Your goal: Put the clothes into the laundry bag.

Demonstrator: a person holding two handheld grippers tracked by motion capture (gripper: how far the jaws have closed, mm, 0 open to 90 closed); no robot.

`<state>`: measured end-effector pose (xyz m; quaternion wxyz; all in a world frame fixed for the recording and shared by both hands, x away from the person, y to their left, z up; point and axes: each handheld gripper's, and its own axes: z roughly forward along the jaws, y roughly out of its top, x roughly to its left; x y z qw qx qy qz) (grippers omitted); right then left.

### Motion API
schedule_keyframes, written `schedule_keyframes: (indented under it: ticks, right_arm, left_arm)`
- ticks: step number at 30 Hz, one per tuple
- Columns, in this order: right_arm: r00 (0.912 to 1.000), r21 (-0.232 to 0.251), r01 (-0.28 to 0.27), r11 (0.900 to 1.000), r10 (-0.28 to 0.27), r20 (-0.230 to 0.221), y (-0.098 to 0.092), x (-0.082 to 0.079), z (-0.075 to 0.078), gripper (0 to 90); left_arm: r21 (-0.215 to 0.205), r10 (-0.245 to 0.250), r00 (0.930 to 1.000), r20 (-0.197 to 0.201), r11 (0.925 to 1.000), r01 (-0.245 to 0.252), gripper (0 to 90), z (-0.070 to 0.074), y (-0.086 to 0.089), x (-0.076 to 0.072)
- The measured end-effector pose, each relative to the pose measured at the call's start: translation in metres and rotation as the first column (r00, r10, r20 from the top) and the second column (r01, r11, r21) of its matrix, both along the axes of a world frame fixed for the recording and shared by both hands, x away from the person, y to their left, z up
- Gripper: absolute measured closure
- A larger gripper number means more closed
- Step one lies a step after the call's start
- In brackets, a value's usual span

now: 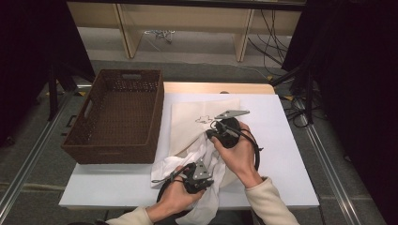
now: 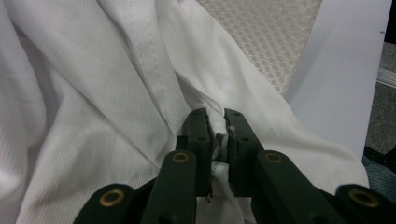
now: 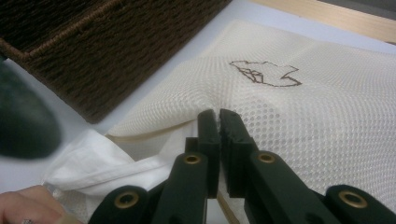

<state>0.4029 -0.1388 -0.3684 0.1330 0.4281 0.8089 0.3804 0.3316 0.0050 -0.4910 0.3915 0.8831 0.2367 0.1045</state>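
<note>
On the white tabletop (image 1: 117,187), beside the brown wicker basket (image 1: 115,117), lay the cream mesh bag (image 1: 187,122). The right hand-held gripper (image 3: 218,114) pinched its edge; the left hand-held gripper (image 2: 215,114) clamped a fold of white garment (image 2: 93,93) spilling from the bag's mouth.

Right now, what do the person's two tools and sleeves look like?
Both the left tool and the right tool are black, with a grey three-cornered plate on top and a black cable trailing in a loop. In the tool views, the jaws are matte black bars joined by brass-coloured rivets. The person wears cream long sleeves.
</note>
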Motion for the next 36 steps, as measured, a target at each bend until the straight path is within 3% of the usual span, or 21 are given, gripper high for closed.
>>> schedule_keyframes:
  ticks: [6, 8, 12, 15, 22, 25, 30, 36]
  right_arm:
    - [1.0, -0.001, -0.001, 1.0, 0.001, -0.001, 0.0, 0.0, 0.0, 88.6]
    - [0.9997, -0.015, -0.017, 1.0, 0.017, 0.019, -0.001, 0.001, -0.001, 88.6]
    - [1.0, -0.005, -0.006, 1.0, 0.006, 0.007, 0.0, 0.0, 0.0, 88.6]
    - [1.0, 0.0, 0.002, 1.0, -0.002, 0.0, 0.0, 0.0, 0.0, 88.6]
    - [0.9996, 0.007, -0.017, 1.0, 0.016, 0.023, -0.001, 0.002, -0.001, 88.6]
    - [0.9999, -0.002, -0.007, 1.0, 0.007, 0.012, -0.001, 0.001, 0.0, 88.6]
    - [0.9995, -0.007, -0.014, 1.0, 0.014, 0.028, -0.001, 0.002, 0.0, 88.7]
    - [0.9998, -0.003, -0.014, 1.0, 0.014, 0.012, 0.001, 0.001, 0.0, 88.6]
  left_arm:
    - [-0.024, 0.012, 0.9999, -0.01, 0.9996, -0.013, 84.0, -0.001, 0.001, 0.0]
    - [-0.031, 0.018, 0.9997, -0.016, 0.9993, -0.018, 84.7, 0.0, 0.002, 0.0]
    - [-0.051, 0.021, 0.9991, -0.036, 0.9984, -0.022, 85.5, 0.005, 0.005, 0.001]
    - [-0.089, 0.019, 0.9987, -0.047, 0.9958, -0.023, 85.6, 0.011, 0.006, 0.0]
    - [-0.149, 0.027, 0.9992, -0.031, 0.9883, -0.031, 85.7, 0.027, 0.01, -0.001]
    - [-0.17, 0.037, 0.9991, -0.018, 0.9847, -0.04, 85.7, 0.033, 0.012, 0.0]
    - [-0.184, 0.058, 0.9983, -0.01, 0.9811, -0.058, 85.7, 0.037, 0.015, 0.005]
    - [-0.188, 0.068, 0.9977, -0.003, 0.9798, -0.067, 85.7, 0.039, 0.016, 0.009]
